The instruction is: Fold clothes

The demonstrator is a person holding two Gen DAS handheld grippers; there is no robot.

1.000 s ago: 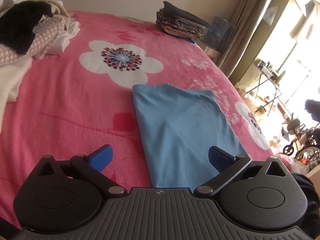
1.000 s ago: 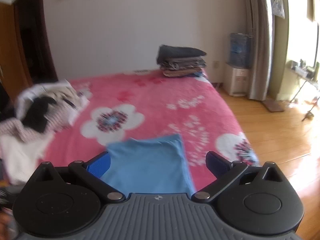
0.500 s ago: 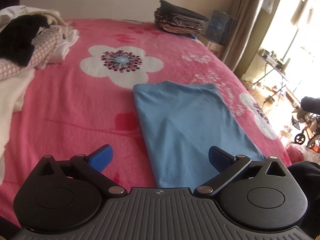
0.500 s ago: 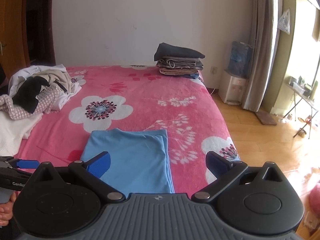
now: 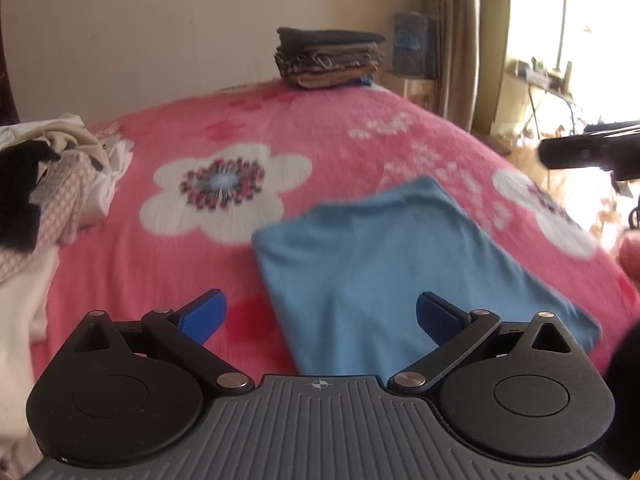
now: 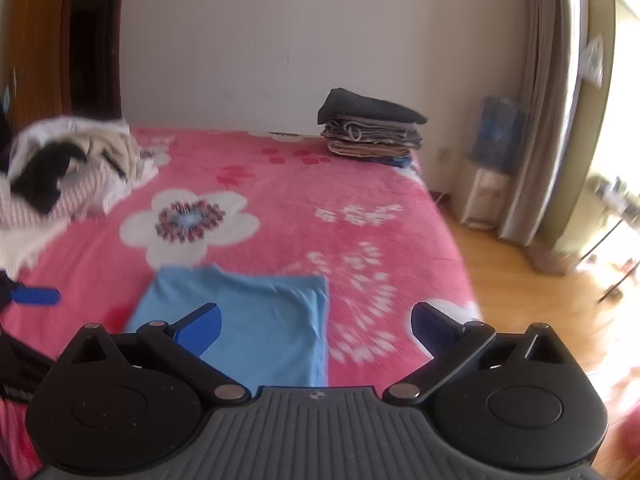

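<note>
And here is the light blue folded cotton garment (image 5: 404, 272), lying flat on the pink fleece bedspread with white flower prints (image 5: 344, 148). It is folded into a neat, long rectangle, smooth across the top with only faint creases; in the right wrist view (image 6: 256, 320) a doubled edge runs down its right side, one layer sitting just over another. The picture is motion-blurred, so finer detail is lost.

The left gripper (image 5: 320, 316) hangs above the near end of the garment, blue pads spread wide, gripping nothing; the cloth shows at 12 to 2 o'clock between its fingers. The right gripper (image 6: 316, 324) is likewise splayed and empty, with the garment at 11 o'clock beneath its left finger.

Far off at 12 o'clock, against the wall, sits a tidy stack of dark and brown folded clothes (image 6: 372, 128). Over at 9 to 10 o'clock lies a rumpled heap of white, black and checked unfolded clothes (image 6: 68, 176). At 3 o'clock in the right view, wooden floor (image 6: 532, 292) and a grey curtain (image 6: 548, 100).
</note>
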